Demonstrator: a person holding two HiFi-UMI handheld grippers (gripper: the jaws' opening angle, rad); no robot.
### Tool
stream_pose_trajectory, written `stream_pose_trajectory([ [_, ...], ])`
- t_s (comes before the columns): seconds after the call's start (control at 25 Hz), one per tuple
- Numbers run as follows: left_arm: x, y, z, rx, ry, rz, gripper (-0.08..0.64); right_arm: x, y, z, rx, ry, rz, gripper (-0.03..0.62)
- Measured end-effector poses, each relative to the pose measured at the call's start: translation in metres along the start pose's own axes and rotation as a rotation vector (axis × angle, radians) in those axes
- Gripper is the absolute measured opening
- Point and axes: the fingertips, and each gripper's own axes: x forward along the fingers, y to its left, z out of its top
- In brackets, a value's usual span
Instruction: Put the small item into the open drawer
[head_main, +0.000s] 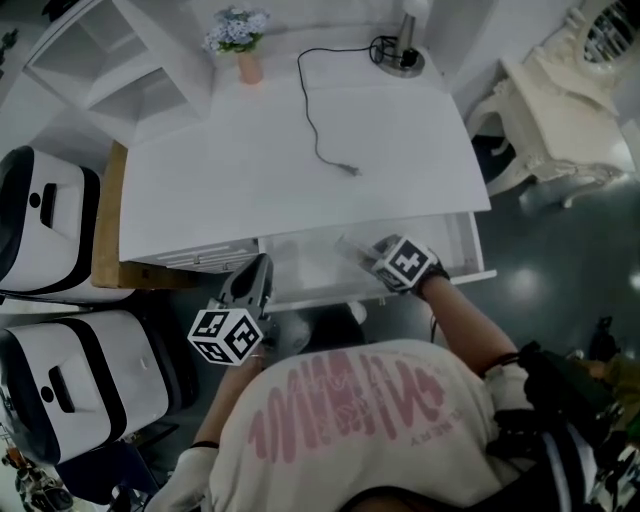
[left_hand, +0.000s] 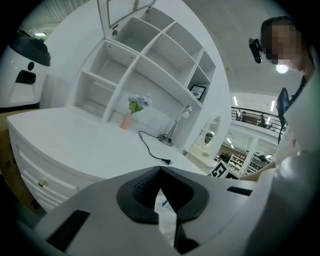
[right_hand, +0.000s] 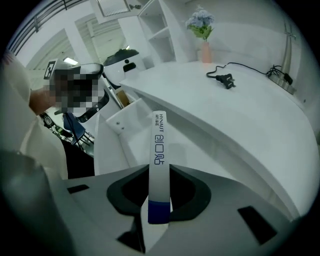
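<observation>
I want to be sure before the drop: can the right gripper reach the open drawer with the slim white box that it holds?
Probably yes. The right gripper, shut on the slim white box, hangs right over the open drawer, and nothing seems to block the way down.

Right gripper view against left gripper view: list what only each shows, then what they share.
Only the right gripper view: the right gripper shut on a slim white box, and the open drawer. Only the left gripper view: the left gripper, jaws together, and a framed picture. Both: the flower vase and the cable's plug.
</observation>
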Motion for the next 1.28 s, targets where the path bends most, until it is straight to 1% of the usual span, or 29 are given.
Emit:
stream_pose_trajectory([
  [0.16,0.0,0.007,-0.006,-0.011,0.007,0.008,0.029,0.017,-0.001,-0.01,-0.031,0.074,0.011,0.094],
  [0.36,-0.002,0.012,-0.013,-0.02,0.02,0.011,0.029,0.03,0.006,-0.02,-0.027,0.136,0.069,0.095],
  [0.48,-0.003,0.013,-0.018,-0.024,0.025,0.013,0.029,0.034,0.005,-0.02,-0.006,0.133,0.09,0.095],
  [0.56,-0.004,0.012,-0.02,-0.028,0.027,0.011,0.029,0.036,0.007,-0.013,0.003,0.099,0.116,0.095],
  [0.72,-0.001,0.01,-0.021,-0.027,0.037,-0.003,0.029,0.038,0.014,-0.009,-0.016,0.093,0.151,0.095],
  [0.84,0.004,0.009,-0.018,-0.02,0.034,-0.01,0.029,0.038,0.011,-0.008,-0.019,0.094,0.135,0.097],
  [0.96,0.006,0.005,-0.017,-0.015,0.027,-0.018,0.029,0.038,0.004,-0.013,0.002,0.095,0.11,0.102],
  [1.04,0.004,0.005,-0.018,-0.014,0.027,-0.016,0.029,0.039,0.003,-0.017,0.014,0.109,0.109,0.117],
  [1.16,0.001,0.008,-0.021,-0.018,0.031,-0.004,0.029,0.041,0.0,-0.017,0.003,0.124,0.093,0.186],
  [1.24,0.0,0.009,-0.023,-0.022,0.033,-0.002,0.029,0.04,-0.002,-0.02,0.003,0.146,0.076,0.204],
  [1.28,0.0,0.01,-0.024,-0.024,0.035,-0.002,0.029,0.04,-0.002,-0.021,0.007,0.155,0.073,0.224],
])
